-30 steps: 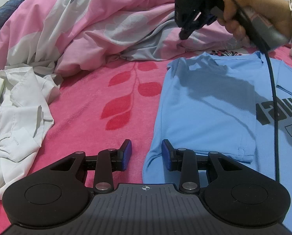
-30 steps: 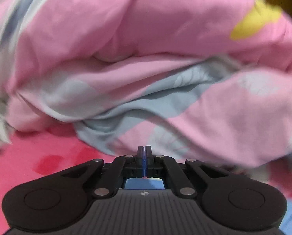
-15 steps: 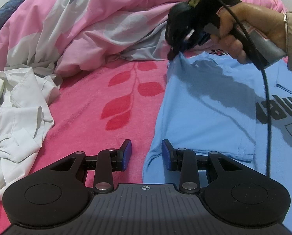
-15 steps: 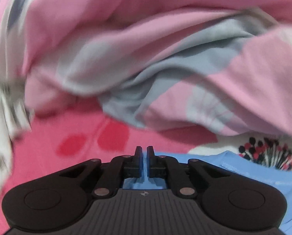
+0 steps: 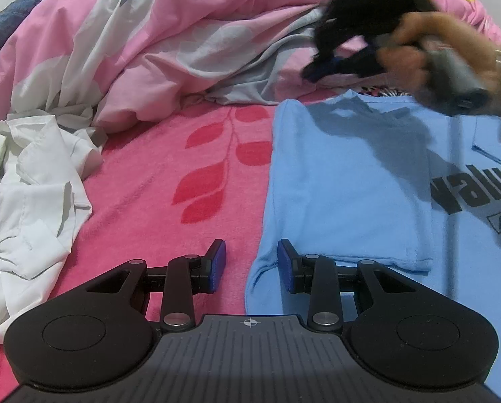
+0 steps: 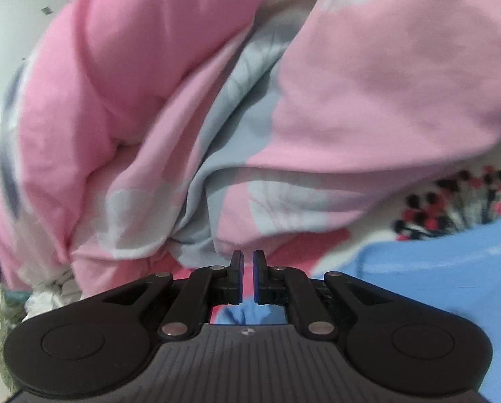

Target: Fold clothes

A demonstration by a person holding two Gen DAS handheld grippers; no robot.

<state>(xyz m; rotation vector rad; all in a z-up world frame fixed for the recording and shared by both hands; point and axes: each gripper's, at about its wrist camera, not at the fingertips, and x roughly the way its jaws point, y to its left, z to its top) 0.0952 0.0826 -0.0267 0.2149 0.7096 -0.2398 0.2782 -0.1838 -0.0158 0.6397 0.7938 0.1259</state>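
Note:
A light blue T-shirt (image 5: 344, 181) lies flat on the bed, its left side folded over and black lettering showing at the right. My left gripper (image 5: 250, 262) hovers open over the shirt's near left edge, nothing pinched between its blue pads. A hand (image 5: 435, 43) holds my right gripper (image 5: 312, 74), blurred, just above the shirt's far left corner. In the right wrist view the right gripper (image 6: 247, 268) has its jaws opening, a narrow gap with nothing in it, and the blue shirt (image 6: 435, 268) lies below and to the right.
A bunched pink and grey duvet (image 5: 149, 33) fills the far side, close in front of the right gripper (image 6: 351, 84). A crumpled white shirt (image 5: 32, 194) lies at the left on the pink blanket with red leaves (image 5: 183, 174). Denim (image 5: 12, 23) sits far left.
The right gripper dipped to the shirt's far left corner, then drew off to the right and rolled; its jaws have parted a little. The left gripper has stayed put.

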